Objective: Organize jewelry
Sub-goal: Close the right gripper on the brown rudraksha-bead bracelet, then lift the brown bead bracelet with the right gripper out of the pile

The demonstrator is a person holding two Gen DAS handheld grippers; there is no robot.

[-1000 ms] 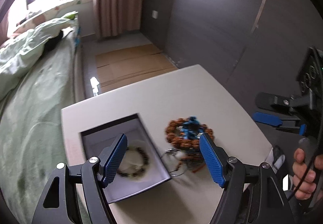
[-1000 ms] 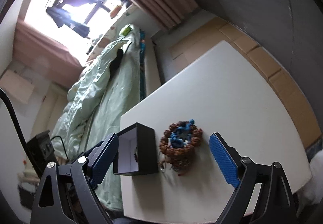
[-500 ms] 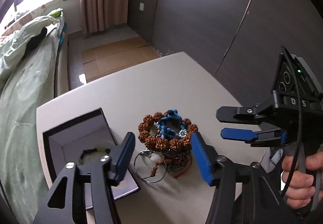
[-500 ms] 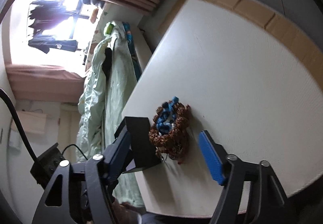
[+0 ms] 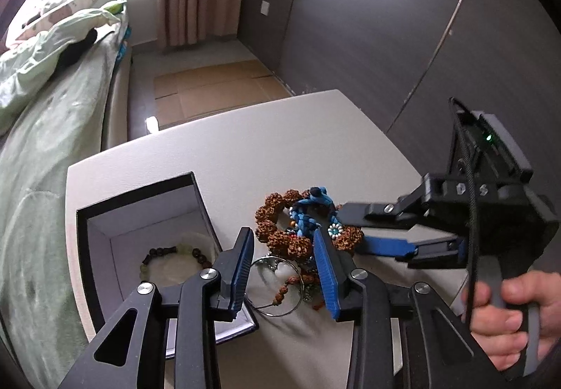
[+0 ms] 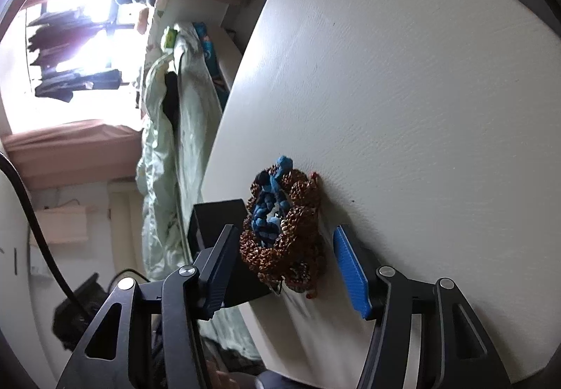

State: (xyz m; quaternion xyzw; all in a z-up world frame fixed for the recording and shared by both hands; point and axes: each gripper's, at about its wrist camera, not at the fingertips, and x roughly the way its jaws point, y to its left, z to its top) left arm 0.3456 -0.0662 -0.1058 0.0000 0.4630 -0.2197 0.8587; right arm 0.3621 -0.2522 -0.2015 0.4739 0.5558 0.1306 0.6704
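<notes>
Pile of jewelry point(image 5: 301, 231) at centre frame on the table point(image 5: 217, 157), right of the open box point(image 5: 140, 213). Left hand-held gripper point(image 5: 284, 270) and right hand-held gripper point(image 6: 287, 266) are both closing, half-wide around the pile, gripping nothing. Best taken by isolating one bracelet to avoid dragging tangled neighbours.

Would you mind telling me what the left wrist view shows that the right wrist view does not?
Only the left wrist view shows the inside of the box with a bead bracelet lying in it, a wire ring on the table, and the right claw with the hand holding it. Only the right wrist view shows the window. Both show the jewelry pile, the table and the bed.
</notes>
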